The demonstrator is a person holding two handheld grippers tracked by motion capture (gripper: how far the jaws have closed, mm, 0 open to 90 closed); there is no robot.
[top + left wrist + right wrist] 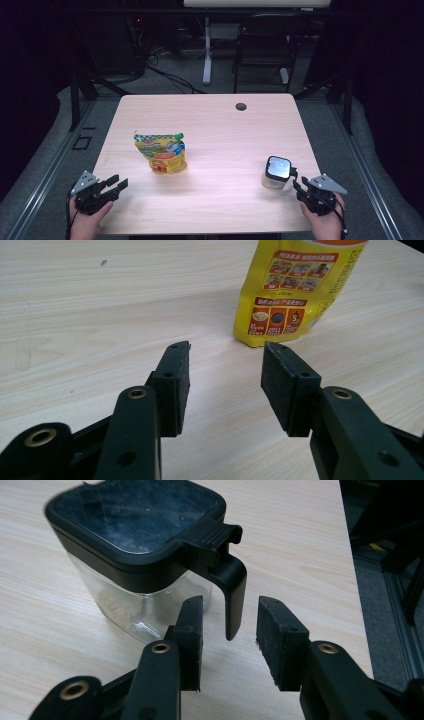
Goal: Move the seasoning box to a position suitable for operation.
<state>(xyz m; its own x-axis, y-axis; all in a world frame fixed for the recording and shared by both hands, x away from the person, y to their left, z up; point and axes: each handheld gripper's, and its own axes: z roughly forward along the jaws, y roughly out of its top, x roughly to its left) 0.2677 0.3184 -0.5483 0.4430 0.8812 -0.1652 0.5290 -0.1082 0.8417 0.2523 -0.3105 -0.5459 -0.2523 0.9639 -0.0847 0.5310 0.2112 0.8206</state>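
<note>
With jaws apart, the right gripper [227,622] is straddling the jar [135,555] handle [231,595] and should close squarely, while the left gripper [226,370], also apart, is waiting near the pouch [292,290].

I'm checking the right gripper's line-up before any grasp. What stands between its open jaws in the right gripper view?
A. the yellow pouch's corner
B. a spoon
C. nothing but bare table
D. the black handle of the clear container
D: in the right gripper view the container's black handle hangs down between the jaws of the right gripper, whose pads stand apart from it, not pressing.
</note>
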